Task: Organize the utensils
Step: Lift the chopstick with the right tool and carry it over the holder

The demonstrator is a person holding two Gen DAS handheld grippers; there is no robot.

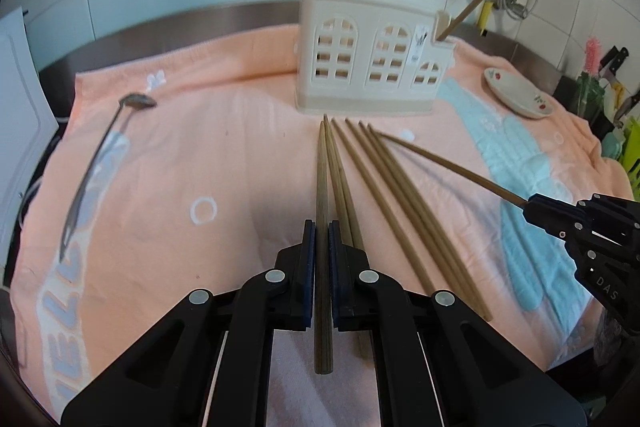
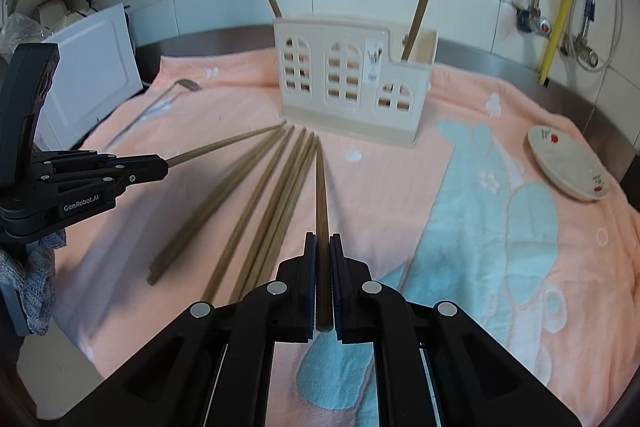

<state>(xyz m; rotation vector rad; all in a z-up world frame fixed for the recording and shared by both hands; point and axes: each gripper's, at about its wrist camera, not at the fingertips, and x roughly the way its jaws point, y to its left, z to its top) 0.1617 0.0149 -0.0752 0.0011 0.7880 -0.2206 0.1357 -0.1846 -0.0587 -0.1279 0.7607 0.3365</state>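
I have a chopstick pinched in each claw. My left claw (image 1: 322, 239) grips one chopstick (image 1: 322, 187) near its thick end, tip pointing at the cream holder (image 1: 372, 63), so I can lift and drop it in. My right claw (image 2: 323, 247) clamps another chopstick (image 2: 321, 195) the same way. The loose chopsticks (image 2: 256, 195) lie fanned on the peach towel (image 2: 400, 187) just before the holder, where two sticks already stand upright. A ladle (image 1: 100, 163) waits far left.
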